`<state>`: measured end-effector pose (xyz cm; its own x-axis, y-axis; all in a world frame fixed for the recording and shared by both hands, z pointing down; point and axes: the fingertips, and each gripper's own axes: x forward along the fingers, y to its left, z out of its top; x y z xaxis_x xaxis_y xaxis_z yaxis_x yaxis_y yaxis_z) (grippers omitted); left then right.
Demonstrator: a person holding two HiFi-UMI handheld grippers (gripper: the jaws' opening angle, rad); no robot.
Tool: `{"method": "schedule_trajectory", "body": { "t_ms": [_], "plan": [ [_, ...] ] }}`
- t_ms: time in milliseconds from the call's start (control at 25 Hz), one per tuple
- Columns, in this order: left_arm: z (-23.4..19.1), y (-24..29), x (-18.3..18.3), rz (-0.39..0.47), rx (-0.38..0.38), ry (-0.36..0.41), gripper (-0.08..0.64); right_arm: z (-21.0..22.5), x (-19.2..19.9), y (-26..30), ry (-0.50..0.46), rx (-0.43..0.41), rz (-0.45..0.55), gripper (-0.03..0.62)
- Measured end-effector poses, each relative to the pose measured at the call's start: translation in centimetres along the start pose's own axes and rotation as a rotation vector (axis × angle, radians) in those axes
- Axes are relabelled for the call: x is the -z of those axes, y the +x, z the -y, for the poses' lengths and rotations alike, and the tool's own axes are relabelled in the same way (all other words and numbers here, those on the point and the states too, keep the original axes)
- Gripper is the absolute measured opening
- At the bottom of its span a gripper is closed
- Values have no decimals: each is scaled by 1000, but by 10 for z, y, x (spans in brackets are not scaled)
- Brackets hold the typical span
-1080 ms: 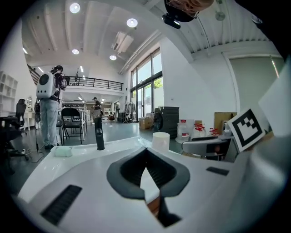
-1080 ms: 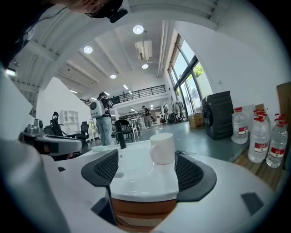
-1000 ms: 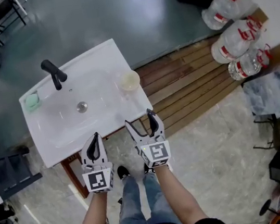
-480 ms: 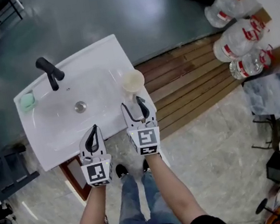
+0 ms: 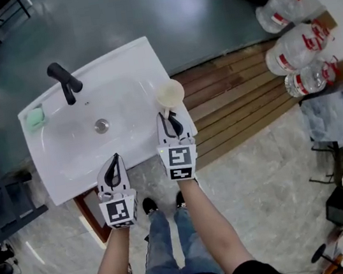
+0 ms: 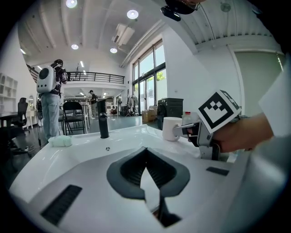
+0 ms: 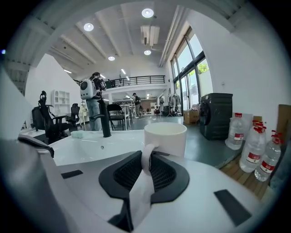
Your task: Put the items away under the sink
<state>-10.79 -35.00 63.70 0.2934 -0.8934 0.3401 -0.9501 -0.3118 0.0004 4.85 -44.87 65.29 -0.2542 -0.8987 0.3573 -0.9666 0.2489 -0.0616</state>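
Observation:
A cream mug [image 5: 170,93] stands on the right rim of the white sink [image 5: 73,165]. My right gripper [image 5: 170,121] is shut on the mug's handle. In the right gripper view the handle [image 7: 146,157] sits pinched between the dark pads, with the mug [image 7: 165,136] upright just beyond. My left gripper [image 5: 115,164] hovers over the sink's front edge, shut and holding nothing. In the left gripper view its jaws [image 6: 145,166] meet, and the mug [image 6: 171,129] shows at the right. A green sponge [image 5: 35,119] lies at the sink's far left corner.
A black faucet [image 5: 65,83] rises at the back of the basin. A wooden pallet [image 5: 236,94] lies right of the sink, with three big water bottles [image 5: 296,49] beyond it. A chair with a grey cloth [image 5: 335,112] stands at the right and a dark shelf [image 5: 8,207] at the left.
My right gripper moved forward from the sink's front edge to the mug and went from open to shut on its handle. The left gripper barely moved.

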Motion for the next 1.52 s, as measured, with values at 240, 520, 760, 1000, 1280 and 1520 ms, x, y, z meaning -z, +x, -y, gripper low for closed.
{"method": "schedule_trajectory", "body": {
  "t_ms": [240, 520, 760, 1000, 1280, 1520],
  "plan": [
    [3, -7, 0, -2, -1, 7, 5, -13, -6, -7, -32, -172, 20, 48],
    [-5, -29, 2, 7, -29, 0, 5, -36, -25, -29, -66, -275, 105, 34],
    [-14, -65, -5, 33, -71, -21, 5, -61, -54, -76, -117, -380, 192, 35],
    [-23, -110, -10, 75, -143, -58, 5, -94, -81, -138, -106, -491, 276, 35],
    [-23, -170, -5, 100, -205, -87, 5, -143, -72, -204, -105, -642, 295, 35],
    [-27, -197, 32, 71, -239, -103, 5, -185, -23, -242, -105, -806, 254, 35]
  ]
}}
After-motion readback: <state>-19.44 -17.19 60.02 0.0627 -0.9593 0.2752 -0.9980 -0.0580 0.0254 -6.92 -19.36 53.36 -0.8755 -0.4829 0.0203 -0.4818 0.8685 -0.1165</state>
